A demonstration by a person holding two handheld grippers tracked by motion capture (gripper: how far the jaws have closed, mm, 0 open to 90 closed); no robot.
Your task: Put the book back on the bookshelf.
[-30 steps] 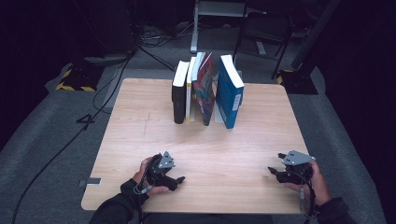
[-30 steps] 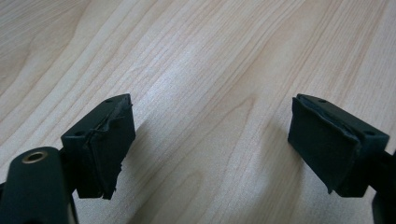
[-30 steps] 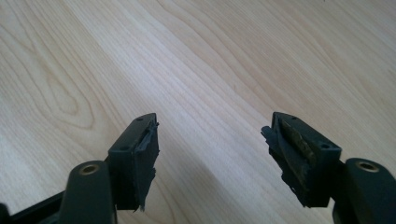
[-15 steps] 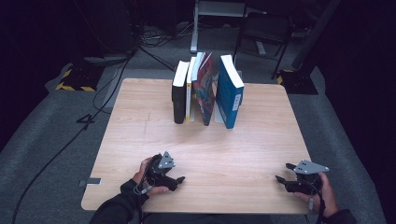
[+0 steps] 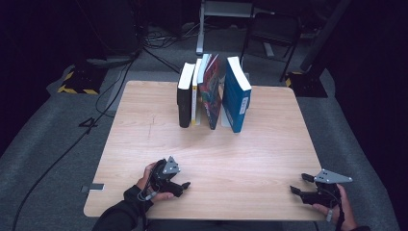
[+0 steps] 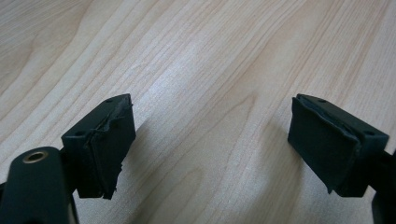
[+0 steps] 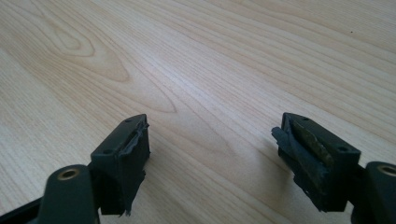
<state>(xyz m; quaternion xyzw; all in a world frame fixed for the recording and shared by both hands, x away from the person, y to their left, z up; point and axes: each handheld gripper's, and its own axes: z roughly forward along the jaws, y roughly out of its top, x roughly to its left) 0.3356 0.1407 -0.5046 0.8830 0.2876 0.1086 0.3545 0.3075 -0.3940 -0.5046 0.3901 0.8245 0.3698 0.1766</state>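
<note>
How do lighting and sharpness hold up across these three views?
High view: table evenly lit, surroundings nearly black, books slightly soft. Left gripper view: a pale glare patch on the wood, left tongs sharp. Right gripper view: right tongs crisp, far wood grain blurring.

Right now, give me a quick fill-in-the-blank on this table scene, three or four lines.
1. The books stand upright at the ___ edge of the table.
2. The book nearest the right gripper has a ___ cover.
3. Between the jaws of the left gripper lies only bare ___.
4. Both grippers' jaws are ___.

Missing words: far; blue; wood; open
</note>
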